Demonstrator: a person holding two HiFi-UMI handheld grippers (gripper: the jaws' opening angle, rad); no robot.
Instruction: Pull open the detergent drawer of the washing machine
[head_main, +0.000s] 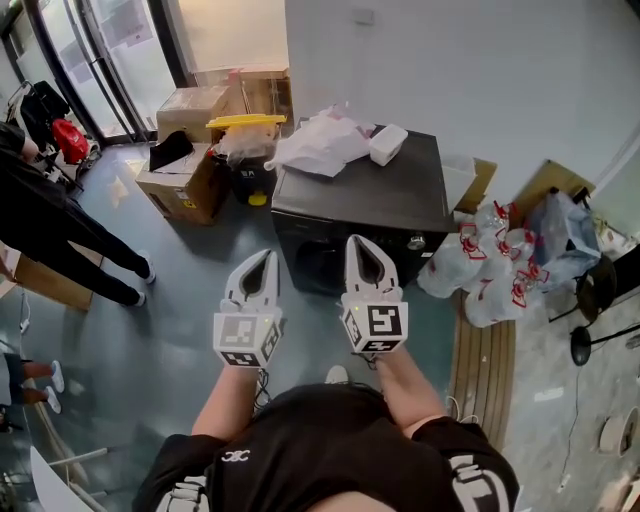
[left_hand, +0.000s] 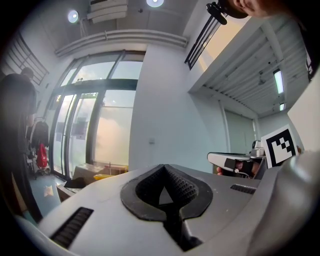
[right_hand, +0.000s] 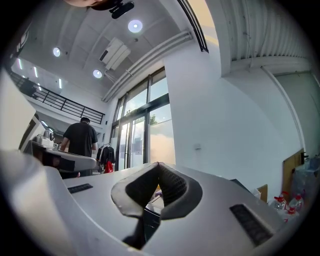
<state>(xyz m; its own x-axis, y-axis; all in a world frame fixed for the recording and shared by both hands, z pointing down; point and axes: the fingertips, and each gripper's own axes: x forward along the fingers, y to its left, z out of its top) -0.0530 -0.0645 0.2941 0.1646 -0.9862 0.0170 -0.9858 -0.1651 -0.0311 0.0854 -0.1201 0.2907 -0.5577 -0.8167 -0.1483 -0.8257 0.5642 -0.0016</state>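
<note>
Black washer (head_main: 370, 190) sits centre, far side of both grippers. Its drawer should be in the top strip of the dark front, left of the knob (head_main: 415, 241), but its outline can't be made out. Likely light, stiff, smooth plastic that slides straight out and sticks a bit at first. Take it by the front lip or finger recess, since a slick face would slip.

Left gripper (head_main: 266, 256) and right gripper (head_main: 354, 243) sit side by side just near of the front, jaws pressed together, nothing pinched. White bags (head_main: 320, 140) and a box (head_main: 388, 143) lie on top.
</note>
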